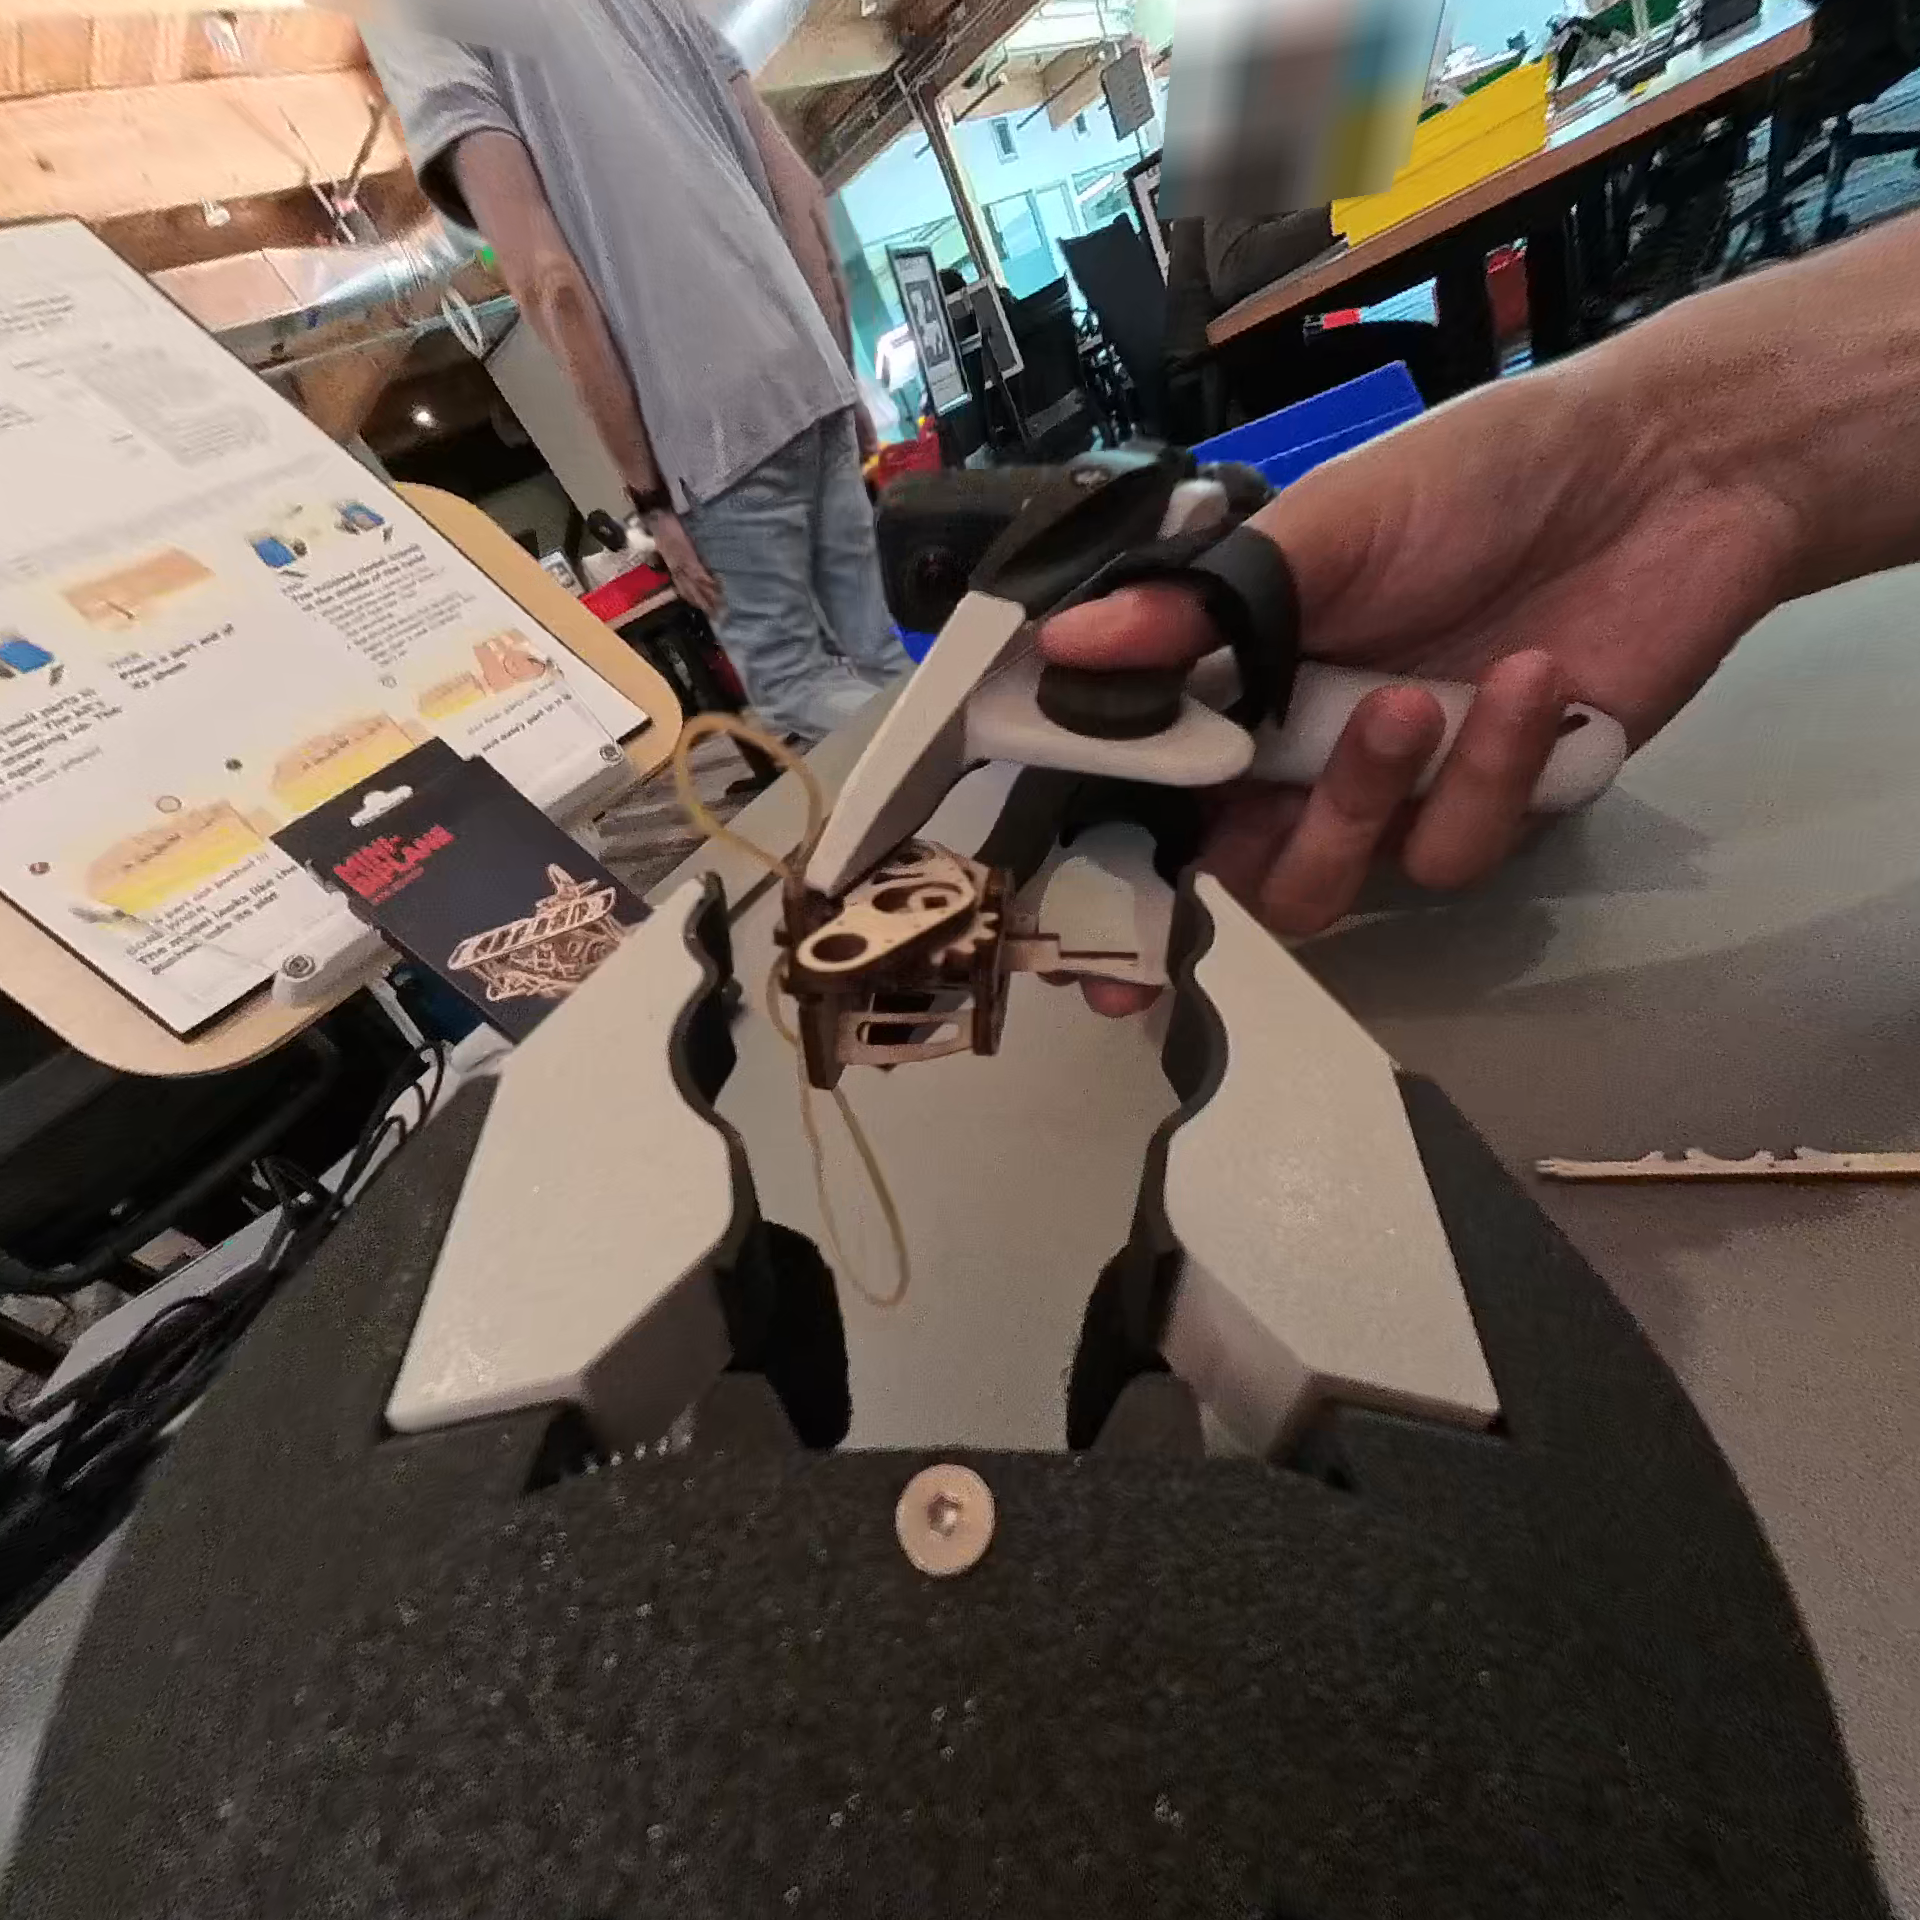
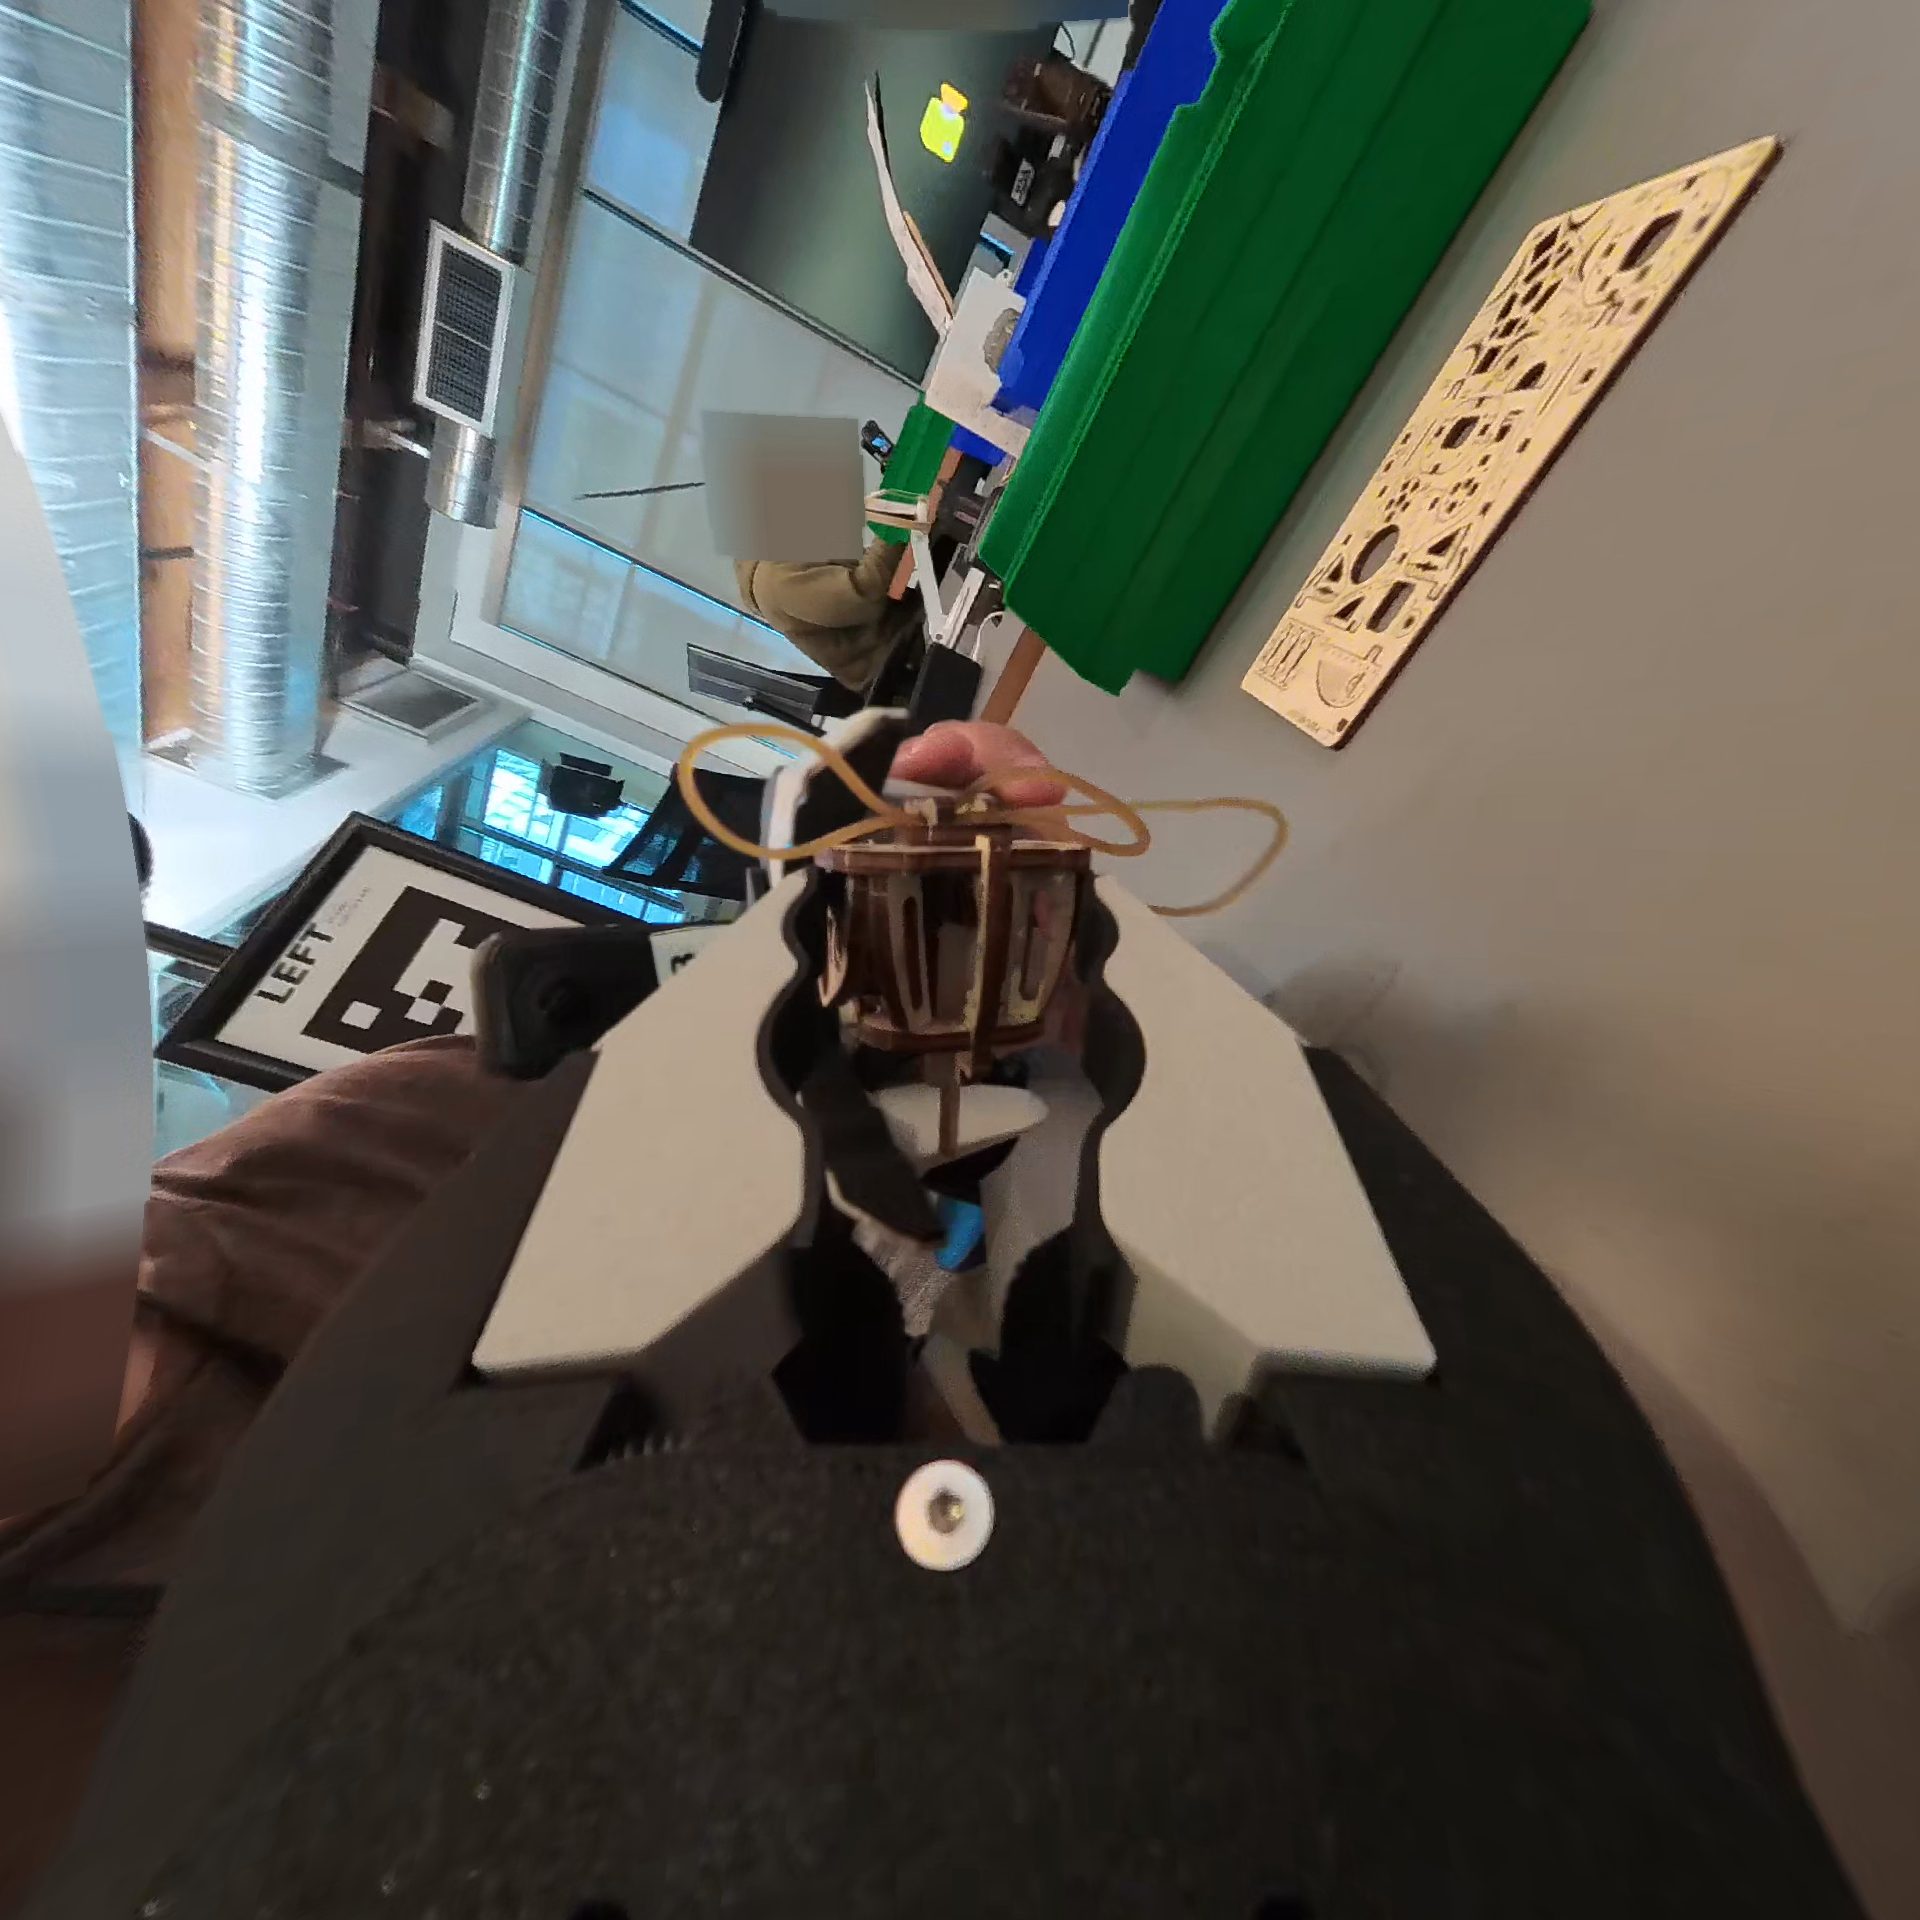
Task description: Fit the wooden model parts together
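Note:
A small brown wooden model with gears hangs above the grey table. A tan rubber band loops through it. My right gripper is shut on the model, one finger on each side. In the left wrist view it comes in from the right in a hand, with its upper finger pressed on the model's top. My left gripper is open wide. The model sits between its fingertips and touches neither. The rubber band spreads out beyond the model.
A wooden parts sheet lies by a green bin. A thin toothed wooden strip lies on the table at right. An instruction board and a black card package stand at left. A person stands behind. Less than 4 cm separates the two grippers' tips. The black card package is about equally far from each gripper, around 30 centimetres.

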### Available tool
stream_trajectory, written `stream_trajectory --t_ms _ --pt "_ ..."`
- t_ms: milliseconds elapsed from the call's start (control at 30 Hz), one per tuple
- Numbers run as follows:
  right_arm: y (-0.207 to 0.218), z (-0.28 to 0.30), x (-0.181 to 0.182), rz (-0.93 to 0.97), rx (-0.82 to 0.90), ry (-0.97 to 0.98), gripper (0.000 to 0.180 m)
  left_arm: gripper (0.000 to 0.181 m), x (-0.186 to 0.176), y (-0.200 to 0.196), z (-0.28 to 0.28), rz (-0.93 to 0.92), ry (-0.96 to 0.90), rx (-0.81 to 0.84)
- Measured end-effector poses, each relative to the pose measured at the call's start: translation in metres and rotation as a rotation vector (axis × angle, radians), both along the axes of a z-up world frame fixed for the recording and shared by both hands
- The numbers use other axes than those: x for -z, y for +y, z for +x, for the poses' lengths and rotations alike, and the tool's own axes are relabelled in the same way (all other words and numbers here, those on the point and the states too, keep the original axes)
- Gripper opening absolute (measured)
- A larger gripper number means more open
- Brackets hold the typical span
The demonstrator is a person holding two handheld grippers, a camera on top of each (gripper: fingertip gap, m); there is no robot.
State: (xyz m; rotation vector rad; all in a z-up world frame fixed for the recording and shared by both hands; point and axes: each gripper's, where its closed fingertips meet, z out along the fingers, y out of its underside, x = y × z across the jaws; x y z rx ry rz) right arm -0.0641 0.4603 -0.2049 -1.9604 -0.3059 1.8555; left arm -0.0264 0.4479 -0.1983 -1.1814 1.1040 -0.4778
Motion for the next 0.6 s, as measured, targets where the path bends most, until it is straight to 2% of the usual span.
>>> stream_trajectory --t_ms 300,600 --pt "-0.006 -0.004 -0.013 0.000 -0.035 0.054 0.047 0.071 -0.001 0.003 -0.004 0.037 0.003 -0.019" --pt "-0.003 -0.002 -0.007 -0.019 -0.022 0.048 0.047 0.067 -0.001 0.000 -0.003 0.014 -0.003 -0.004"
